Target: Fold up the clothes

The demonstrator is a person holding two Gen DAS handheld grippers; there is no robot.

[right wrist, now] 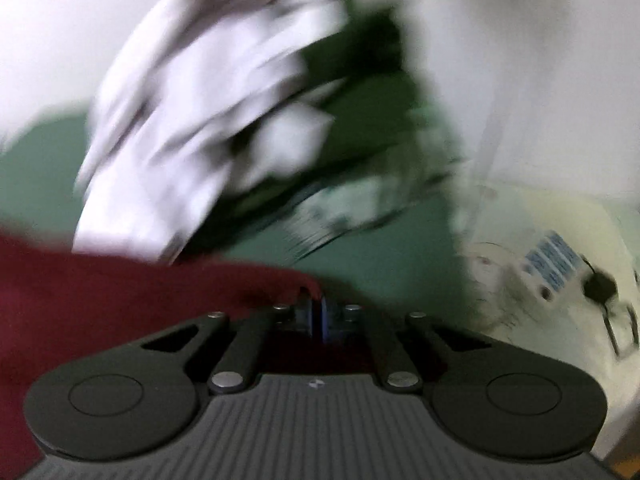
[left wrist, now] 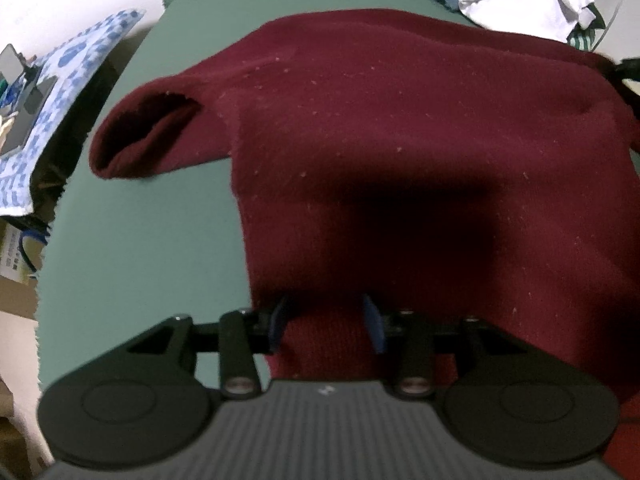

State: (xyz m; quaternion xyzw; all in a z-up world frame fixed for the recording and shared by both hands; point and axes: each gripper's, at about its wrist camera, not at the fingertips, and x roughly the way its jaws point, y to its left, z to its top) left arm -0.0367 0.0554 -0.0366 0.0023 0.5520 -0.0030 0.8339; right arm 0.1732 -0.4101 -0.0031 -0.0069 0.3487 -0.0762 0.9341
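Dark maroon knitted sweater [left wrist: 400,140] spread over green table cover [left wrist: 140,248], one sleeve opening gaping at left. Left gripper [left wrist: 328,322] released, blue pads apart, fabric between them. Right gripper [right wrist: 316,312] clenched on maroon hem. Only in left view: blue-patterned cloth [left wrist: 68,64]. Right view blurred; probably heaped white garments [right wrist: 192,120] behind.

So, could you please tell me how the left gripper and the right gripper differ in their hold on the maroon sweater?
The left gripper stands with its jaws apart, the maroon sweater lying loose between them, while the right gripper is shut on a sweater edge. The left view is sharp; the right view is blurred. Both work the same sweater on the green table.
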